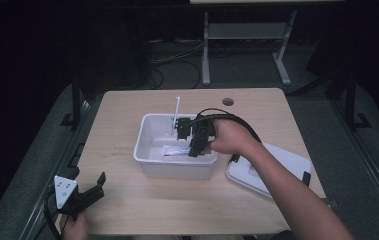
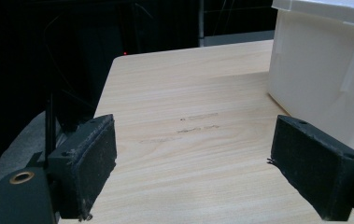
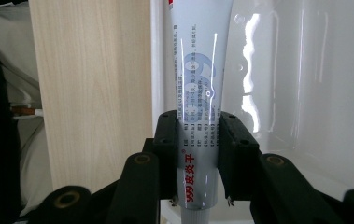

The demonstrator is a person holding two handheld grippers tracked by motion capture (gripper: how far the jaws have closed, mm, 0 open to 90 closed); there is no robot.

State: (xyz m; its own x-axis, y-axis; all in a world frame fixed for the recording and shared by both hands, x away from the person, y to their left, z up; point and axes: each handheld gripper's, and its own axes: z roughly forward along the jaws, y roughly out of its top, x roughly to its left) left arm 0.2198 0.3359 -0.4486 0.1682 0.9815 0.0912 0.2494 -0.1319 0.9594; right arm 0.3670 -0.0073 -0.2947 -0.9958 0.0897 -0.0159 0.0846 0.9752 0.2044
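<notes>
Tube (image 3: 198,93) is clamped between right tool (image 3: 198,140) jaws.

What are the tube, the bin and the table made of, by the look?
Tube: probably soft plastic or laminate, glossy; bright streaks run down its printed white skin, pinched by the right hand-held gripper.
Bin: white plastic, semi-gloss; glare on its inner wall.
Table: pale wood or wood-look laminate, matte; grain lines show, which one is unclear.
</notes>
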